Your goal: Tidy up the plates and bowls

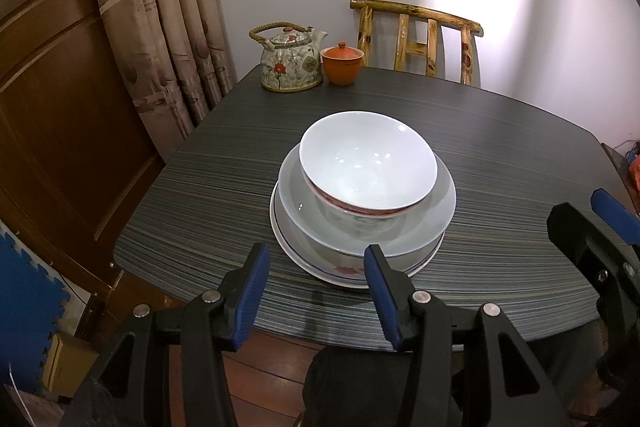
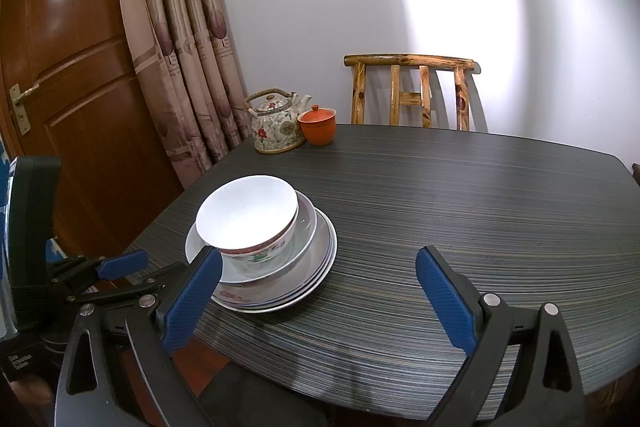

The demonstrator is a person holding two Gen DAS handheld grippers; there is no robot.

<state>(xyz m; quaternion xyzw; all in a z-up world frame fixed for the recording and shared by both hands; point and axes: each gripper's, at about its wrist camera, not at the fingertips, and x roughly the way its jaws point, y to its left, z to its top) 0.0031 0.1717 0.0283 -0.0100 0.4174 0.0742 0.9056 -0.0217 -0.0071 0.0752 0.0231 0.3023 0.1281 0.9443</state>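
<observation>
A white bowl (image 1: 366, 161) with a red floral band sits on top of a stack: a wider shallow bowl (image 1: 436, 215) and flat plates (image 1: 304, 261) beneath, near the table's front left. The stack also shows in the right wrist view, with the bowl (image 2: 246, 213) over the plates (image 2: 316, 267). My left gripper (image 1: 316, 263) is open and empty, just in front of the stack at the table edge. My right gripper (image 2: 320, 287) is open and empty, to the right of the stack; its left finger (image 2: 192, 295) overlaps the plates' edge.
The dark striped table (image 1: 500, 155) carries a floral teapot (image 1: 290, 61) and an orange lidded cup (image 1: 342, 65) at its far left corner. A wooden chair (image 1: 416, 41) stands behind the table. A curtain (image 1: 168, 27) and a wooden door (image 2: 68, 79) are at left.
</observation>
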